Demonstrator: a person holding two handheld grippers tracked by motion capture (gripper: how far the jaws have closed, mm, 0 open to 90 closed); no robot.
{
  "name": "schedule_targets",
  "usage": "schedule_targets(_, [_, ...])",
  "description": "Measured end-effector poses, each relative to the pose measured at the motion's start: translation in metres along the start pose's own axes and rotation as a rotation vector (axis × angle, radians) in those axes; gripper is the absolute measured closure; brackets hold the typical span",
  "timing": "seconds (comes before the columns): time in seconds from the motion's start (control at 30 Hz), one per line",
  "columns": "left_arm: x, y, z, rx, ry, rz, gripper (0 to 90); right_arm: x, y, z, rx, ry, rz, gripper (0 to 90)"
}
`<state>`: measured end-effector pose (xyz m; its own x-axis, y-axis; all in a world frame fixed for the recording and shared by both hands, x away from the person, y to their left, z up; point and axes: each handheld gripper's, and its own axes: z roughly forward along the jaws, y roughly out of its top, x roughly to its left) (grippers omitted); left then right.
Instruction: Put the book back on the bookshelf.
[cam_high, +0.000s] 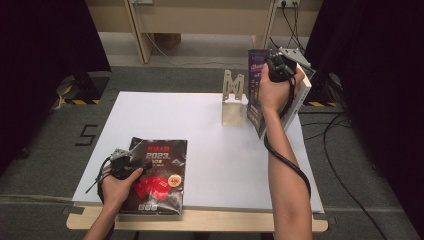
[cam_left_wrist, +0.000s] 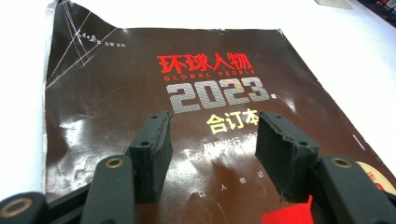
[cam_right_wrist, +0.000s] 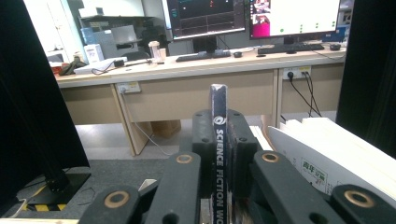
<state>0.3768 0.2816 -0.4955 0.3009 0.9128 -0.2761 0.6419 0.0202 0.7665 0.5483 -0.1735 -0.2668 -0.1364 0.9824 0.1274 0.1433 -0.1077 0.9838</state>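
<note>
The glossy dark brown magazine with red and silver lettering (cam_left_wrist: 187, 116) lies flat at the near left corner of the white rectangular tabletop (cam_high: 210, 150), and the left gripper (cam_high: 122, 165) hovers over its lower half with its black padded jaws spread apart, nothing between them. At the far right, the right gripper (cam_high: 280, 65) has its jaws pressed together on the spine of a thin purple-covered magazine (cam_high: 256, 95), pinching it upright above the table's far edge, just beside a small upright metal bookend stand (cam_high: 233, 102). The right gripper view shows the spine (cam_right_wrist: 219, 154) running straight up between the pads. A thicker white-edged book (cam_high: 302, 95) leans behind the right hand. The step in hand looks like standing the purple magazine against the bookend. To do it well, the spine should be kept vertical while lowering, the bottom edge set squarely on the table, then slid until the cover touches the stand before the pinch is loosened, as a thin magazine will likely flop otherwise. The left gripper is best kept clear meanwhile.
</note>
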Motion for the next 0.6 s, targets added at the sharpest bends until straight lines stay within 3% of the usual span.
schedule_targets(0.17, [0.001, 0.0, 0.0, 0.001, 0.001, -0.001, 44.6, 0.001, -0.002, 0.003, 0.004, -0.007, -0.009, 84.8])
schedule_targets(0.6, [0.001, -0.001, 0.0, -0.001, -0.002, -0.003, 44.5, 0.011, -0.015, 0.004, 0.027, -0.031, -0.1, 84.8])
